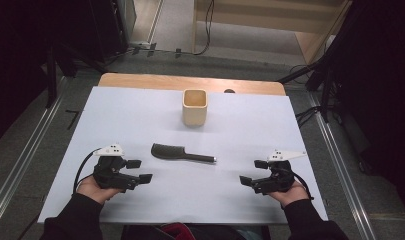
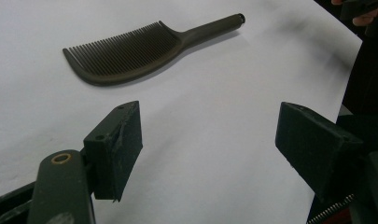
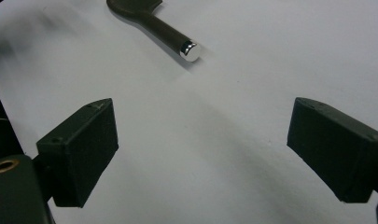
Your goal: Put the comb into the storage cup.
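Note:
A dark comb [image 1: 180,153] lies flat in the middle of the white table cover [image 1: 140,115], handle pointing right with a shiny end cap [image 3: 190,51]. Behind it stands a square wooden cup [image 1: 195,107], upright and hollow. My left gripper [image 1: 139,170] rests low at the front left, jaws open and nothing between them; the comb [image 2: 130,53] lies beyond its jaws. My right gripper [image 1: 254,172] sits at the front right, also open with nothing in it, aimed toward the comb's handle [image 3: 163,30].
The white cover lies on a wooden table whose far edge [image 1: 190,82] shows behind the cup. Grey floor with metal rails [image 1: 335,165] runs along both sides, with dark stands and cables at the back.

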`<state>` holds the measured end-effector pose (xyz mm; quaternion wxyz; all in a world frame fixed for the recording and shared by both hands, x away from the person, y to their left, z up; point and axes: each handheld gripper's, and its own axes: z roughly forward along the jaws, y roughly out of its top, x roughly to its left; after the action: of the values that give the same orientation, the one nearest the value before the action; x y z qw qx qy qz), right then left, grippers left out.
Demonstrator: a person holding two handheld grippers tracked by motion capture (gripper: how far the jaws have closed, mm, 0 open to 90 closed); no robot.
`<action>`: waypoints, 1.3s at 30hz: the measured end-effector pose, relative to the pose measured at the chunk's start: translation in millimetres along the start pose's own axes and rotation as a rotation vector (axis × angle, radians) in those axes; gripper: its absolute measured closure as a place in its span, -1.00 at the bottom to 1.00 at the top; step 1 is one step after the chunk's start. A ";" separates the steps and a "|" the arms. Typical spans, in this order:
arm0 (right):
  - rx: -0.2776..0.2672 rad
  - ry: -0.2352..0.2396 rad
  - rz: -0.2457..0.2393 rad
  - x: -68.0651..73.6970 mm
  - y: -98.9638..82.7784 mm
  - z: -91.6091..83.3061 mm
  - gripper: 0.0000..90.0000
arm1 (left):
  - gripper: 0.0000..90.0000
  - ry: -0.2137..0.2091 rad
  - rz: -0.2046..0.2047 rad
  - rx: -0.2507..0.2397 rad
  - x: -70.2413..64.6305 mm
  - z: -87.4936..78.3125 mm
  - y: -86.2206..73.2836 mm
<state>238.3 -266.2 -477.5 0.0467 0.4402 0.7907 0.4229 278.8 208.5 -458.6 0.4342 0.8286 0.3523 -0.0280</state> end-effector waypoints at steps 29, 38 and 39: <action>0.013 0.013 -0.008 3.1 3.0 5.1 -0.84 | -0.45 -0.002 -0.025 0.018 2.9 -1.2 0.8; 0.008 0.015 -0.014 2.8 3.0 4.2 -0.84 | -0.45 -0.004 -0.025 0.020 2.5 -1.3 0.7; 0.009 0.015 -0.014 2.8 2.9 4.4 -0.84 | -0.45 -0.005 -0.025 0.020 2.5 -1.3 0.7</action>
<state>240.5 -260.6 -477.4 0.0419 0.4316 0.7959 0.4225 280.7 210.7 -458.2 0.4264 0.8284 0.3610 -0.0390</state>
